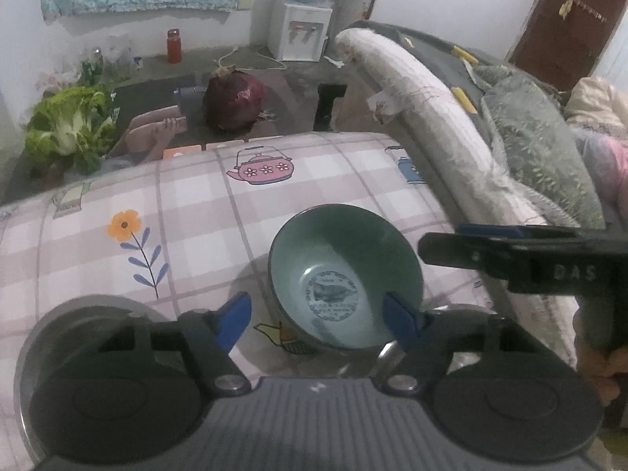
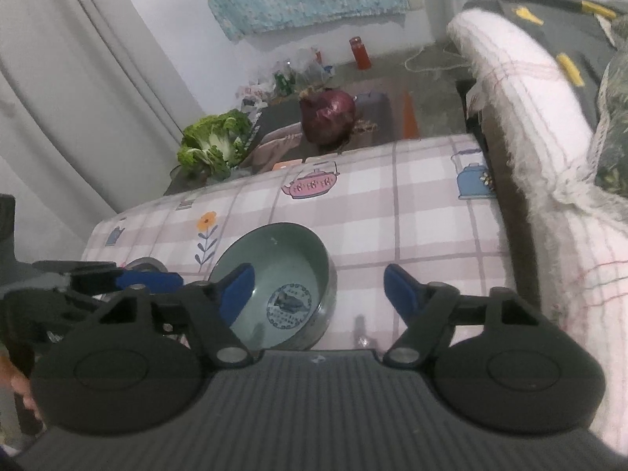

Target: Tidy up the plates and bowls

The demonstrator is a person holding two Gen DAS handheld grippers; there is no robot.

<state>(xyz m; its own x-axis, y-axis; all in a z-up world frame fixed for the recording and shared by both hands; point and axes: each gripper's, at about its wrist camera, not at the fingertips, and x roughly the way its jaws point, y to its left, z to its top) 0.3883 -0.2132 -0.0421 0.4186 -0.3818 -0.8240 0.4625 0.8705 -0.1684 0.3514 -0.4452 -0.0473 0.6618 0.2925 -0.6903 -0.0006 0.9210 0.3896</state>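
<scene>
Reaching down toward one green bowl, both grippers stand with their blue-tipped fingers spread and nothing pinched between them. On the left gripper, the right-hand finger sits over the bowl's near rim and reaches inside it, while the other finger hangs outside, over the checked cloth; whether the inner pad touches the glaze cannot be told. On the right gripper, the left-hand finger overlaps the bowl's rim and hollow, and the right-hand finger is out over bare cloth, apart from the bowl. The two tools come in from opposite sides of the bowl.

The bowl stands upright on the surface, which is covered by a pink-and-white checked cloth printed with teapots and flowers. Its inside is pale green with a round dark-blue printed emblem at the bottom, and its outside is darker. Just left of the left gripper, a grey round dish lies on the same cloth, mostly hidden behind the tool.

Beyond the far edge of the surface, on the floor, lie a leafy green vegetable and a dark red round vegetable. A white water dispenser stands against the wall.
</scene>
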